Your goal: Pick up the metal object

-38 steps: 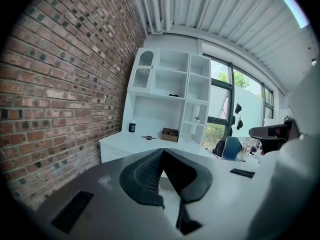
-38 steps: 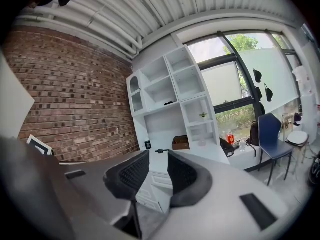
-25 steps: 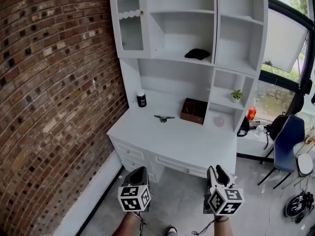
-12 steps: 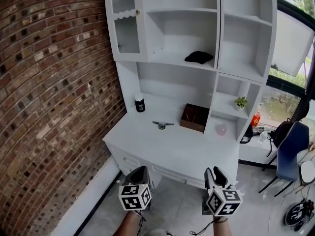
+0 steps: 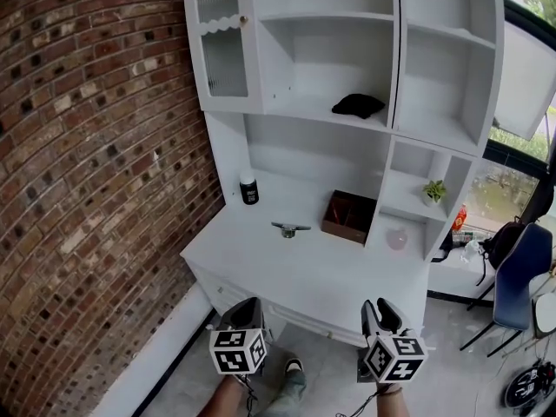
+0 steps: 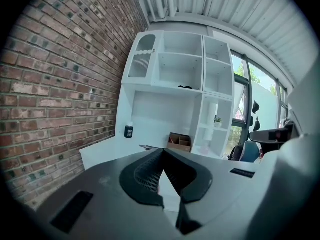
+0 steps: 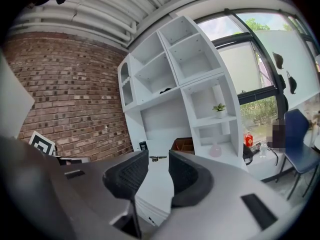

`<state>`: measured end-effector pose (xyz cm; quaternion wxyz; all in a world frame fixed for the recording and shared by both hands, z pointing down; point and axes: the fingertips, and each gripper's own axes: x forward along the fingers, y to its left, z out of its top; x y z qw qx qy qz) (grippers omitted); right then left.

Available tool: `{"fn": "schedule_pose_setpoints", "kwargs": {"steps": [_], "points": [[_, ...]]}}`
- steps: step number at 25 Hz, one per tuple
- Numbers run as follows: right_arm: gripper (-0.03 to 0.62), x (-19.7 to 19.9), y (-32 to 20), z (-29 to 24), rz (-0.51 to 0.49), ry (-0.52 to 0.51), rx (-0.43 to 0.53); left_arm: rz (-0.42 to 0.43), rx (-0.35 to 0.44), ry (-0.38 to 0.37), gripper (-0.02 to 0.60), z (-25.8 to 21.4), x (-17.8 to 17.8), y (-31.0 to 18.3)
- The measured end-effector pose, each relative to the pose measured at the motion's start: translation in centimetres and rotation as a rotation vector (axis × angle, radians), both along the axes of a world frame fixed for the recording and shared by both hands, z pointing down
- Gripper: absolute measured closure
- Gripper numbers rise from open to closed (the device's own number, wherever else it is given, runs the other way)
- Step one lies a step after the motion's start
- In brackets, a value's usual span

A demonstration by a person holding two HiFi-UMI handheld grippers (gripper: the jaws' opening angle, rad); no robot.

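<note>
1. Grippers hang low in the head view, in front of the white desk [image 5: 261, 263] and over the floor, well apart from everything on it.
2. Left gripper [image 6: 162, 151]: its own view shows the two dark ribbed jaws brought together with their tips meeting. Nothing sits between them.
3. Right gripper [image 5: 382, 307]: its own view shows the jaws parted by a narrow gap. They hold nothing, and only the distant desk shows through the gap.
4. Metal object [image 5: 289, 229]: a small grey piece with a flat crossbar. It lies on the desk top toward the back, untouched by either gripper.
5. Neighbours on the desk:
   - A black jar [image 5: 249, 190] with a pale lid stands to the object's left, near the back panel.
   - A brown open box [image 5: 349, 216] sits to its right, near but not touching.
6. Hutch above the desk:
   - A dark, soft-looking lump [image 5: 358, 105] lies on the middle shelf.
   - A small potted plant [image 5: 434, 190] stands in a right-hand cubby.
   - A pale pink item [image 5: 397, 238] sits in the cubby below the plant.
7. Surroundings: a brick wall [image 5: 87, 189] runs along the left, and a blue chair [image 5: 521, 259] stands by the window at the right.
</note>
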<state>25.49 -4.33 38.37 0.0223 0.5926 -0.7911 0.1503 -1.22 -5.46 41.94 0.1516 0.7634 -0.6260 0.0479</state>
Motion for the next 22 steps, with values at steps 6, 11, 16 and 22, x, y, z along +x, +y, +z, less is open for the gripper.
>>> {"fn": "schedule_pose_setpoints", "kwargs": {"steps": [6, 11, 16, 22], "points": [[0.465, -0.6, -5.0, -0.5, 0.001, 0.011, 0.02, 0.012, 0.024, 0.009, 0.577, -0.8, -0.1, -5.4], [0.465, -0.6, -10.0, -1.3, 0.022, 0.012, 0.027, 0.038, 0.038, 0.017, 0.577, -1.6, 0.2, -11.1], [0.465, -0.4, -14.9, -2.2, 0.05, 0.017, 0.031, 0.061, 0.041, 0.027, 0.577, -2.2, 0.2, -16.7], [0.465, -0.7, -20.4, -3.1, 0.07, 0.026, 0.032, 0.073, 0.053, 0.047, 0.577, -3.0, -0.2, -23.1]]}}
